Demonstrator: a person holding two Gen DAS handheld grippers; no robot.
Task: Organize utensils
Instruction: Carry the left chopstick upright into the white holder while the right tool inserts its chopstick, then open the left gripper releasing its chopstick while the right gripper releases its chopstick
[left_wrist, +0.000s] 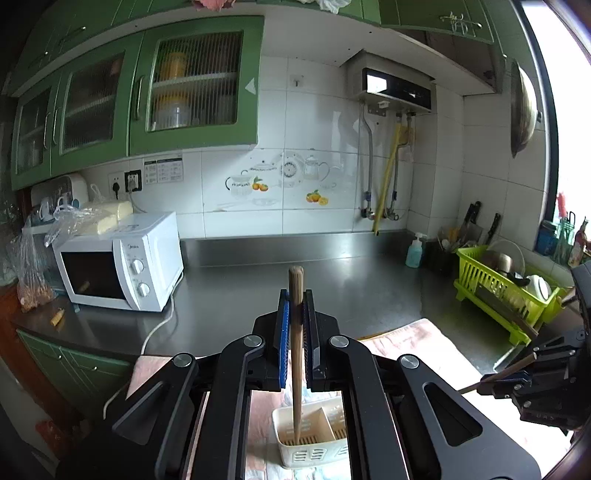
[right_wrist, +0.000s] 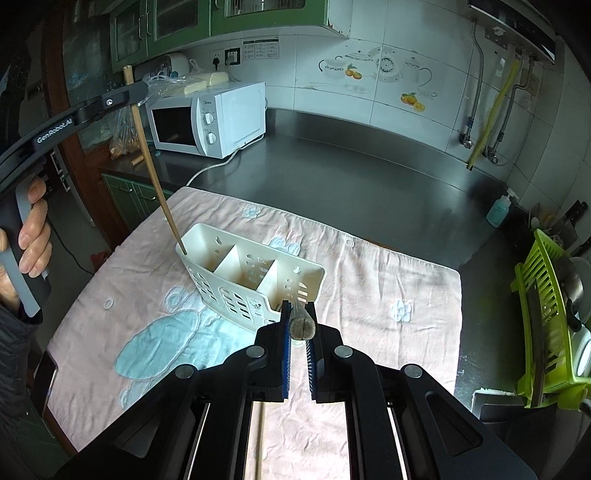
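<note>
In the right wrist view, at far left, a hand (right_wrist: 31, 229) grips the handle of the left gripper (right_wrist: 135, 90), whose jaws are clamped on a long wooden chopstick (right_wrist: 155, 173). The chopstick slants down, its tip in the leftmost compartment of a cream perforated plastic utensil holder (right_wrist: 255, 278) with three compartments. The holder stands on a pink towel with pale blue patterns (right_wrist: 369, 291) laid over the dark steel countertop (right_wrist: 351, 166). A white microwave (right_wrist: 210, 118) sits at upper left. At lower centre the right gripper (right_wrist: 297, 332) is clamped on a second wooden chopstick (right_wrist: 302, 325), seen end-on, just in front of the holder's rightmost compartment. A lime green dish rack (right_wrist: 546, 325) fills the right edge.
</note>
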